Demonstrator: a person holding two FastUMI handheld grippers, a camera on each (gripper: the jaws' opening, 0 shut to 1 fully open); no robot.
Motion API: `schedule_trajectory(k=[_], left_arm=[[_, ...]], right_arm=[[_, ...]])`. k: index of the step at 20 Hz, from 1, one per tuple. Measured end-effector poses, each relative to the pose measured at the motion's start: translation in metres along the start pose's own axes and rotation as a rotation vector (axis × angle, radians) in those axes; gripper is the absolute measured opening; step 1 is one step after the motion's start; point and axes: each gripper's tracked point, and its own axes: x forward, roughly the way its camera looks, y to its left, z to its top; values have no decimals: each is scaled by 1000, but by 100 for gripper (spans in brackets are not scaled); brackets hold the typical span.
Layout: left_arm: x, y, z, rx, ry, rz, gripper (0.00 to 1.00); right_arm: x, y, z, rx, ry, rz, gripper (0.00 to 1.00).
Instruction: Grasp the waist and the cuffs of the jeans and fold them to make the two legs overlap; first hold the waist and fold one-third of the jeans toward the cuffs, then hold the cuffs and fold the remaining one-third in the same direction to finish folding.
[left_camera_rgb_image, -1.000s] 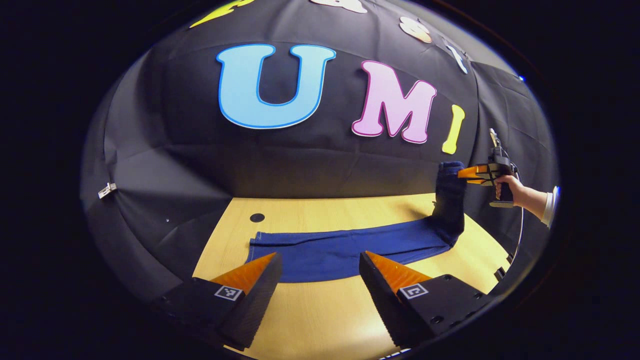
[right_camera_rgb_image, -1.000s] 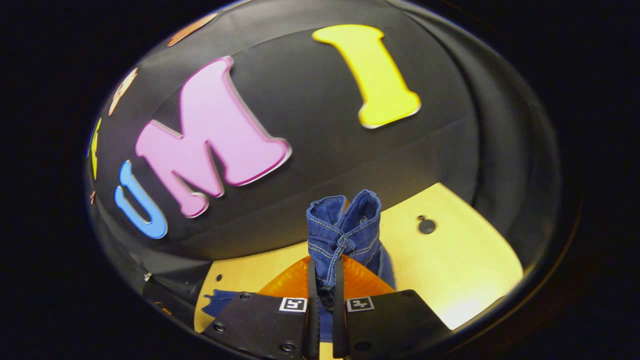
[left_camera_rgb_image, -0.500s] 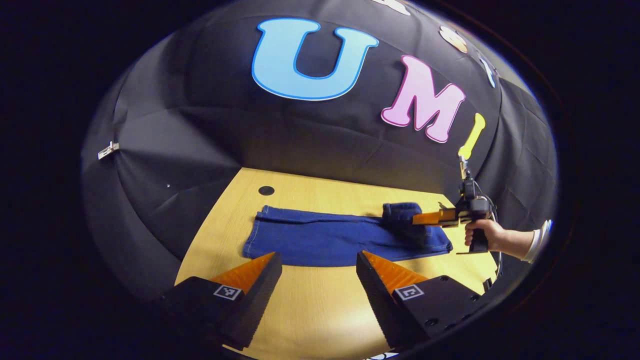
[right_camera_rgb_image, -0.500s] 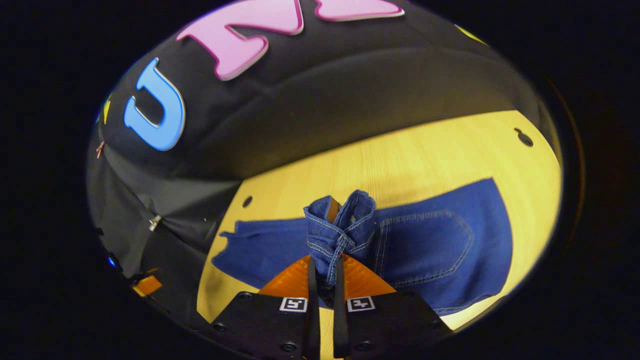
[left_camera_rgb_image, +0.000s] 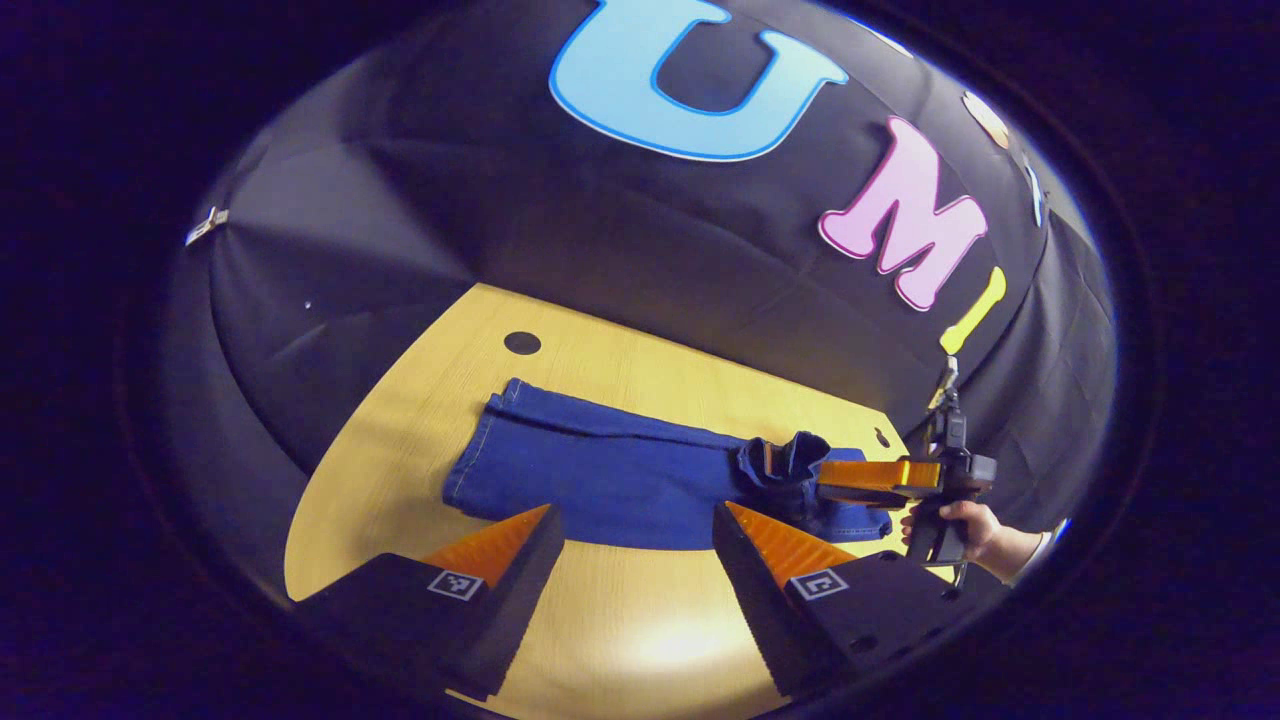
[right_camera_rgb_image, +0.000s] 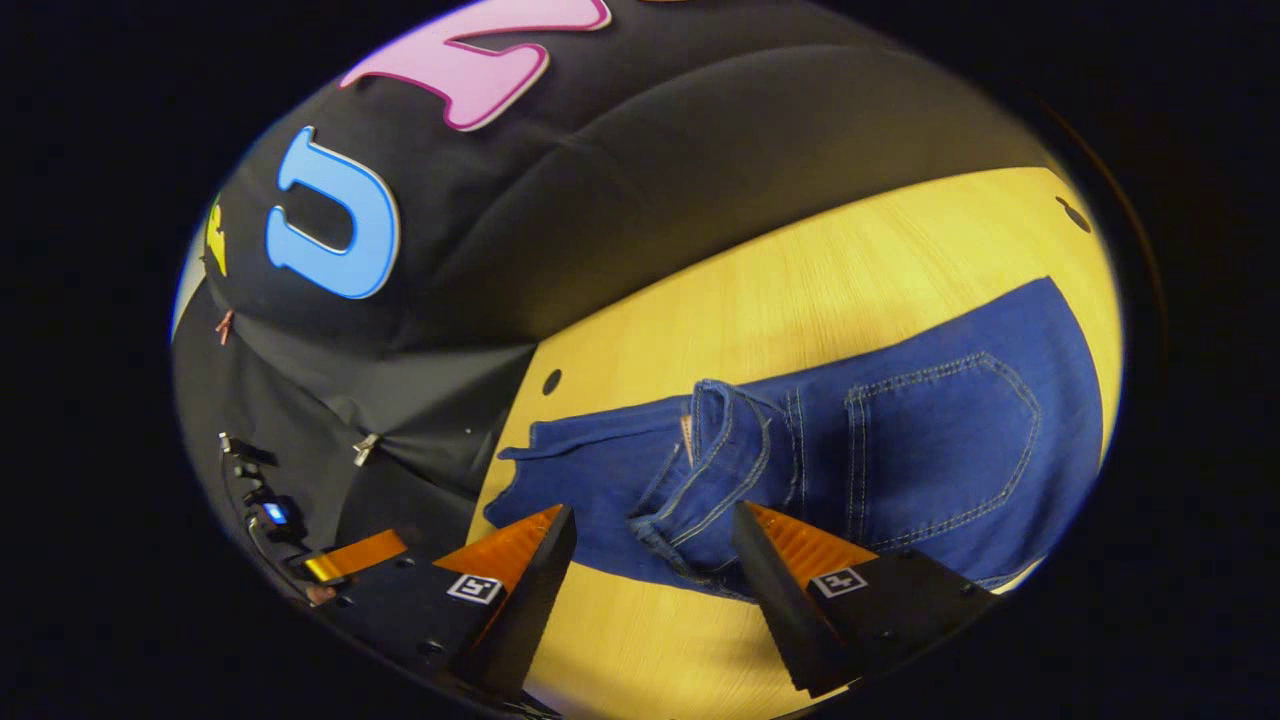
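A light wooden table (left_camera_rgb_image: 620, 640) with fine grain is seen, its far edge met by the booth's black cloth wall (left_camera_rgb_image: 560, 230). The cloth is creased and folded, with seams drawn across it. A small metal clip (left_camera_rgb_image: 203, 226) is pinned on the cloth at far left. A round dark hole (left_camera_rgb_image: 522, 343) is set in the tabletop near the far left corner; a second small one (left_camera_rgb_image: 880, 437) is seen far right. A bright glare patch is cast on the near wood.
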Motion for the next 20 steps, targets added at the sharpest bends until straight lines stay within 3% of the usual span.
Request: schedule_trajectory(k=[5,7,9,11,14,17,20], left_arm=[[35,56,14,97,114,129,96],[56,77,24,122,136,167,96],[82,91,19,144,214,192,96],[108,108,6,217,313,225,96],[138,112,-2,277,374,251,83],[149,119,4,355,384,294,84],[151,139,-6,353,433,346,87]], right_arm=[[-93,37,26,-165,-55,93,96],[-128,28,29,-235,-68,66,95],[-154,9,38,-256,-77,8,96],[-173,4,51,-270,-118,-5,96],[-187,-11,62,-248,-134,-21,96],[-188,-21,79,-228,-149,-14,96],[-184,-34,88,-197,-151,-14,96]])
